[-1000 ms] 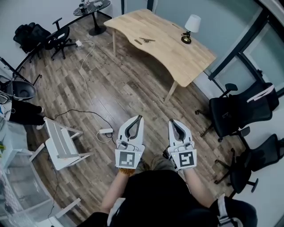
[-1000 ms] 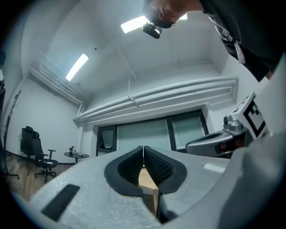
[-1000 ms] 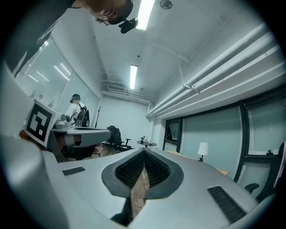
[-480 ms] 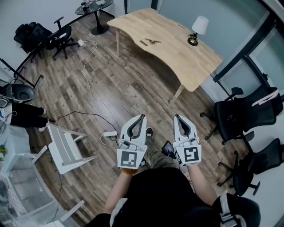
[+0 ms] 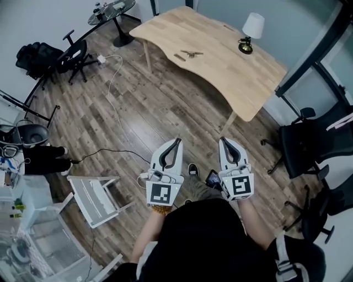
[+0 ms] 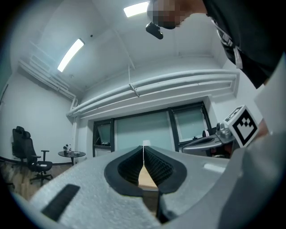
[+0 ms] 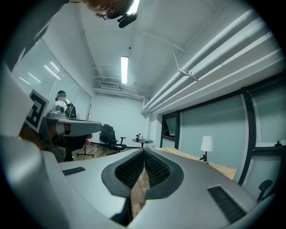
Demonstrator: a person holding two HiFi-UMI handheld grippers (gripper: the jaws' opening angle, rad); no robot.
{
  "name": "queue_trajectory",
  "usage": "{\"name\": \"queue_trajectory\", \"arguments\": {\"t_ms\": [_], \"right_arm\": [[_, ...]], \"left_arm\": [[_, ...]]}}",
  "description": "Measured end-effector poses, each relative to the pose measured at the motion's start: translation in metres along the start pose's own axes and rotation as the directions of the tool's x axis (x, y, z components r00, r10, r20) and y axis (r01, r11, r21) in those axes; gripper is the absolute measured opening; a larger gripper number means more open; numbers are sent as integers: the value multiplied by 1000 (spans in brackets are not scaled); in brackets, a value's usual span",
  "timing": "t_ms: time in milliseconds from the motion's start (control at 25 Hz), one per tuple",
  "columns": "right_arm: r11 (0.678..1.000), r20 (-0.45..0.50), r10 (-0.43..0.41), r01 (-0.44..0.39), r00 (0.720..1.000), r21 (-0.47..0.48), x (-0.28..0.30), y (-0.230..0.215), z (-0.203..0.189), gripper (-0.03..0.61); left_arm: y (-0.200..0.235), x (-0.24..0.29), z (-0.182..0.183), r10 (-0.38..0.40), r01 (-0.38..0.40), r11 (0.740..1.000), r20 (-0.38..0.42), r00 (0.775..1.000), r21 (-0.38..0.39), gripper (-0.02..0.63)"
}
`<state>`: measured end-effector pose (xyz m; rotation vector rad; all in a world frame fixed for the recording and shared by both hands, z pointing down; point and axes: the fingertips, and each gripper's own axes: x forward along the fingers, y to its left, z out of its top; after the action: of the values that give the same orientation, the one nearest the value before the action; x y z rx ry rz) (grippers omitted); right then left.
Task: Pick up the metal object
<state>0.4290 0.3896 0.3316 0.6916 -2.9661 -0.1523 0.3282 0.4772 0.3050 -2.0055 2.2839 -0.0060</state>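
The person stands on the wood-plank floor (image 5: pixel 165 110), well back from the pale wooden desk (image 5: pixel 231 71), with a claw in each hand held out level in front of the body.

The left claw (image 5: pixel 177 141) is clenched. In the left gripper view (image 6: pixel 143 148) its ribbed black pads meet at the tip with nothing between them. The right claw (image 5: pixel 223 140) is clenched too, and in the right gripper view (image 7: pixel 144 152) its pads are pressed together and empty.

Each claw carries a marker cube at the back, the left one (image 5: pixel 161 193) and the right one (image 5: pixel 239 186). Their faces bear only bold black-and-white square patterns. The right cube's pattern also shows at the edge of the left gripper view (image 6: pixel 244 127).

The metal object (image 5: pixel 191 53) lies on the desk, close to the long curved edge on the person's side and toward the left end. It is well apart from both claws. Just left of it lies a short dark bar (image 5: pixel 178 56).

A small lamp (image 5: pixel 251 30) with a white shade and a brass-coloured base stands near the far edge, toward the right end.

Off the desk's left corner stands a round dark table (image 5: pixel 113 8), with a black office chair (image 5: pixel 74 52) further left. More black chairs (image 5: pixel 309 146) stand to the right. A white folding chair (image 5: pixel 99 198) lies on the floor left of the person. Any writing elsewhere is too small to read.
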Motion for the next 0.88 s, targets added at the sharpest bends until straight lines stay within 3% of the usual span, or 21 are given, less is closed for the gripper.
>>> {"name": "queue_trajectory", "arguments": {"t_ms": [360, 880], "right_arm": [[999, 3, 5, -5, 1000, 44, 101, -72, -7, 3], [998, -34, -22, 23, 999, 53, 208, -116, -27, 3]], "left_arm": [[38, 104, -10, -21, 22, 999, -41, 999, 26, 20], [109, 191, -36, -7, 7, 1000, -47, 999, 2, 20]]}}
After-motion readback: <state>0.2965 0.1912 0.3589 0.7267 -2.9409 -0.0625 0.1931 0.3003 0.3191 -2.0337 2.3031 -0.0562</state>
